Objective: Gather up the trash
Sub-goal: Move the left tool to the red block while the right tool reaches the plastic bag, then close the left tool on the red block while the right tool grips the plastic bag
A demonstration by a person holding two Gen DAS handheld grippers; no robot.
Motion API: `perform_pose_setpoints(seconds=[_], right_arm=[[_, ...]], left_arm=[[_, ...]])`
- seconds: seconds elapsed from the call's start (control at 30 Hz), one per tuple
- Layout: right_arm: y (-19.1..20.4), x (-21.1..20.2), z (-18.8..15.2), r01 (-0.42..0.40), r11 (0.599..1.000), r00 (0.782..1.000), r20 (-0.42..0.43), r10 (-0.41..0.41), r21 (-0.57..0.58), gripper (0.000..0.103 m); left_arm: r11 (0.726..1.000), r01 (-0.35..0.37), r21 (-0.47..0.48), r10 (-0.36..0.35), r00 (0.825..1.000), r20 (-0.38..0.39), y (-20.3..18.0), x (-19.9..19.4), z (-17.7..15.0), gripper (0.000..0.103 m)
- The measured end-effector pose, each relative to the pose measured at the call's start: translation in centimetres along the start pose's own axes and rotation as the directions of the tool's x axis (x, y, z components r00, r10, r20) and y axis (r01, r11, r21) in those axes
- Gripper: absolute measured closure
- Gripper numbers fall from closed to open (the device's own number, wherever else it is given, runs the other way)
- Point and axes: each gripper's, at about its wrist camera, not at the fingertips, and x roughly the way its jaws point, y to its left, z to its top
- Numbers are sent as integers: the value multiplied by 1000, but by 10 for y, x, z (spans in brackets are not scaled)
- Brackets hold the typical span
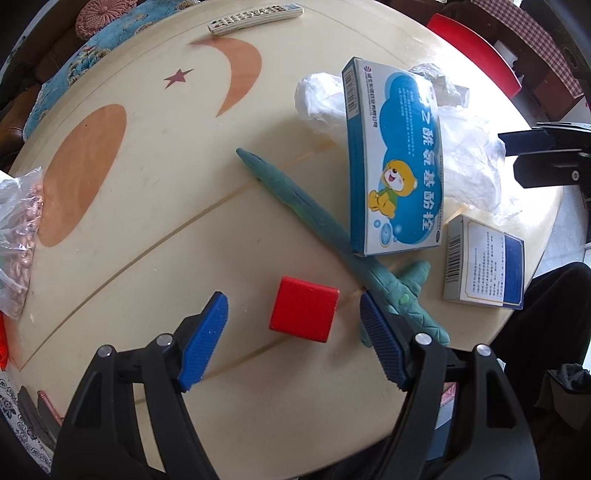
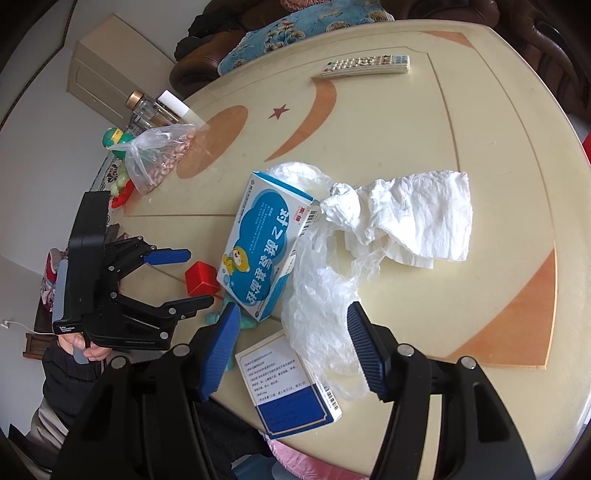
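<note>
On the cream table (image 1: 155, 206) lie a blue bear-print medicine box (image 1: 393, 158), a white-and-blue medicine box (image 1: 484, 273), crumpled white tissue (image 2: 417, 218) and a clear plastic bag (image 2: 325, 306). My left gripper (image 1: 295, 332) is open, low over the table, with a red cube (image 1: 303, 313) between its fingers. It also shows in the right wrist view (image 2: 192, 277). My right gripper (image 2: 291, 350) is open and empty above the plastic bag and the white-and-blue box (image 2: 291, 391).
A green clay sword (image 1: 332, 236) lies under the bear box. A remote (image 2: 365, 65) is at the far side. A bag of pink nuts (image 2: 159, 158), a jar (image 2: 147, 107) and toys (image 2: 116, 138) sit at the left edge. A chair with a blue cushion (image 2: 288, 29) stands behind.
</note>
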Motion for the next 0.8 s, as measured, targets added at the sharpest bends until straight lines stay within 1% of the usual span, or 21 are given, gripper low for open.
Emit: perform_pose_setpoints(seconds=[0.13,0.4,0.53,0.57,0.73,0.77,0.8], right_arm=[[-1,6,4,38,999,999,8,-38,-8,44],[-5,19,8,31,999,1000,-5,-31,12,44],[-5,24,9,31,999,999,-10,-31,16,48],[-5,25,9,33,999,999,-10,-33,16,51],[-2,30,9,37,999,999,-21,-37,19,52],[-1,32,9,42,999,999,-23,-41,17,57],[1,33,9,48,999,999,-25,-48,12,67]], left_arm=[[1000,7,12,-7,1000,3,1,3,0,30],[1000,4,0,-4,1000,-11,17,16,0,31],[1000,2,-7,-2,1000,-3,19,16,0,35],[1000,-1,-10,1,1000,0,19,15,1,37],[1000,-7,-25,7,1000,-10,21,17,7,44],[1000,-8,-29,8,1000,-13,18,16,8,47],[999,-11,-37,10,1000,-17,17,15,8,49]])
